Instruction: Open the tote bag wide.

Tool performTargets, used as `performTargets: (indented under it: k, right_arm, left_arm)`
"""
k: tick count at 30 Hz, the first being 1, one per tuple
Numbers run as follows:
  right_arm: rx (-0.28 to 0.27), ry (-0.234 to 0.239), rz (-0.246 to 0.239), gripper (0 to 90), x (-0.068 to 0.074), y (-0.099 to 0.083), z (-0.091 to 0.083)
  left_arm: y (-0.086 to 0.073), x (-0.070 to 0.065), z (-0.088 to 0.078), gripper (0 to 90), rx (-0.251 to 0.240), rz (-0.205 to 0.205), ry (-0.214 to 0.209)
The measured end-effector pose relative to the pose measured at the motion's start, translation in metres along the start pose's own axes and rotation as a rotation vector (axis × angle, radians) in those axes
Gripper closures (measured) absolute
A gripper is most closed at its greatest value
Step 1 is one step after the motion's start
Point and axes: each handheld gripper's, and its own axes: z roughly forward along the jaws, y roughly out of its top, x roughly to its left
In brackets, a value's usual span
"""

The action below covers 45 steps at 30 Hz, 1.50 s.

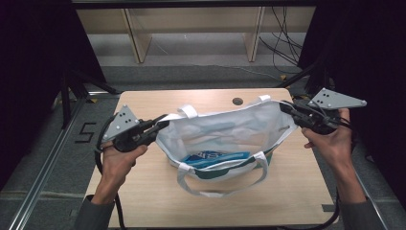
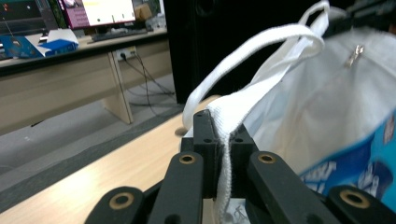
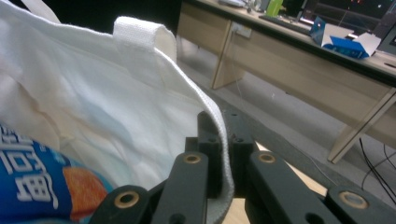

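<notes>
A white cloth tote bag (image 1: 225, 139) lies on the wooden table (image 1: 158, 191), its mouth held open and a blue snack packet (image 1: 215, 158) inside. My left gripper (image 1: 160, 123) is shut on the bag's left rim; in the left gripper view the white hem (image 2: 225, 154) runs pinched between the black jaws, and the left gripper (image 2: 224, 140) holds it taut. My right gripper (image 1: 286, 109) is shut on the right rim, where the hem (image 3: 223, 135) sits clamped in the right gripper (image 3: 223, 140). The packet (image 3: 32, 182) shows blue and orange inside the bag.
The bag's near handle (image 1: 225, 187) hangs loose over the table front. A round hole (image 1: 237, 101) is in the table's far edge. Behind stand wooden desks (image 1: 191, 28) and cables (image 1: 282, 43). Dark frame rails (image 1: 72, 96) flank the table.
</notes>
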Motion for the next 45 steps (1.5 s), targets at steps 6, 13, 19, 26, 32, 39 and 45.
performTargets:
  k: [6,13,19,26,32,39,45]
  right_arm:
    - [0.013,0.018,0.006,88.2,0.004,-0.014,0.007]
    - [0.061,0.002,-0.026,88.2,0.011,-0.019,0.021]
    - [0.119,-0.028,-0.032,88.2,0.008,-0.042,0.042]
    - [0.189,-0.033,0.037,88.2,-0.007,-0.072,0.065]
    - [0.232,-0.042,0.074,88.1,-0.015,-0.099,0.089]
    - [0.265,-0.028,0.12,88.1,-0.014,-0.115,0.099]
    - [0.299,-0.025,0.119,88.2,-0.01,-0.124,0.103]
  left_arm:
    - [-0.035,0.006,0.013,85.9,0.045,-0.063,-0.005]
    - [-0.059,0.014,0.022,85.7,0.069,-0.083,0.017]
    - [-0.08,0.022,0.046,85.1,0.112,-0.093,0.033]
    - [-0.097,0.034,0.081,84.1,0.142,-0.135,0.044]
    - [-0.12,0.044,0.107,83.5,0.203,-0.145,0.058]
    - [-0.143,0.042,0.116,83.1,0.281,-0.172,0.042]
    - [-0.16,0.041,0.118,83.3,0.342,-0.194,0.026]
